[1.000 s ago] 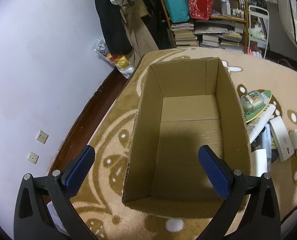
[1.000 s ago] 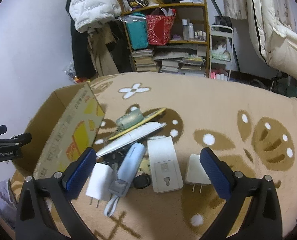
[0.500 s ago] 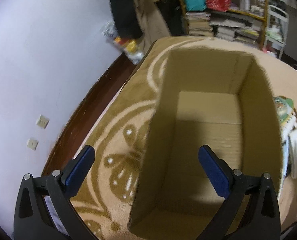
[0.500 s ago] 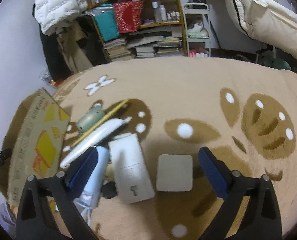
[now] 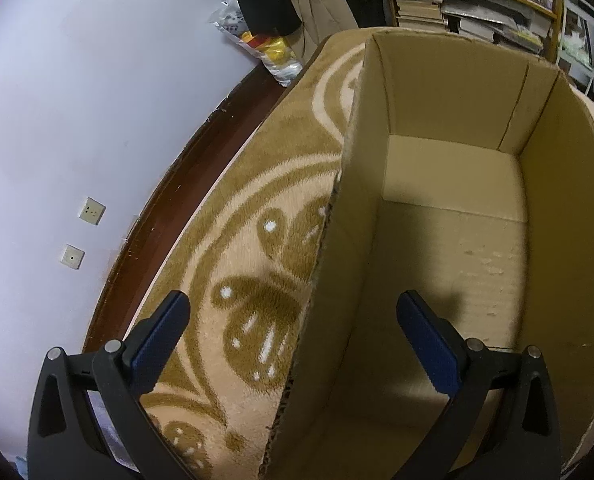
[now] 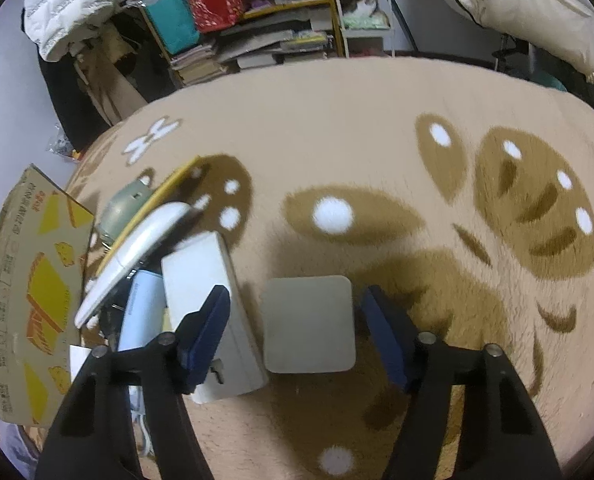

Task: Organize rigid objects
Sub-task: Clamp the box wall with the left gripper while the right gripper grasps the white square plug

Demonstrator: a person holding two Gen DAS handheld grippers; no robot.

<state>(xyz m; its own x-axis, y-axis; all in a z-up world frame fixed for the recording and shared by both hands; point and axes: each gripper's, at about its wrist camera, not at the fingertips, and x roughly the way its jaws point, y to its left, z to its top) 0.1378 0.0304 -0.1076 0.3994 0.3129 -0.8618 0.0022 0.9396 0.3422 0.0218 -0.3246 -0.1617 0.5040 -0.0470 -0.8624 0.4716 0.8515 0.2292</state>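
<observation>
My right gripper (image 6: 297, 312) is open and low over the carpet, its jaws straddling a white square charger (image 6: 308, 323) without touching it. Left of it lie a white rectangular box (image 6: 205, 280), a light blue device (image 6: 141, 312), a long white tube (image 6: 137, 252) and a green round case (image 6: 125, 208) in a pile. My left gripper (image 5: 293, 320) is open and empty, straddling the left wall of the empty cardboard box (image 5: 449, 240). That box's printed side shows in the right wrist view (image 6: 29, 292).
A purple wall with two sockets (image 5: 85, 232) and a dark baseboard run along the left. A cluttered bookshelf (image 6: 257, 20) and hanging coats stand at the far end. A patterned beige carpet (image 6: 417, 140) covers the floor.
My right gripper dropped lower and narrowed around the white charger. My left gripper shifted left and closer, from over the box's middle to over its left wall.
</observation>
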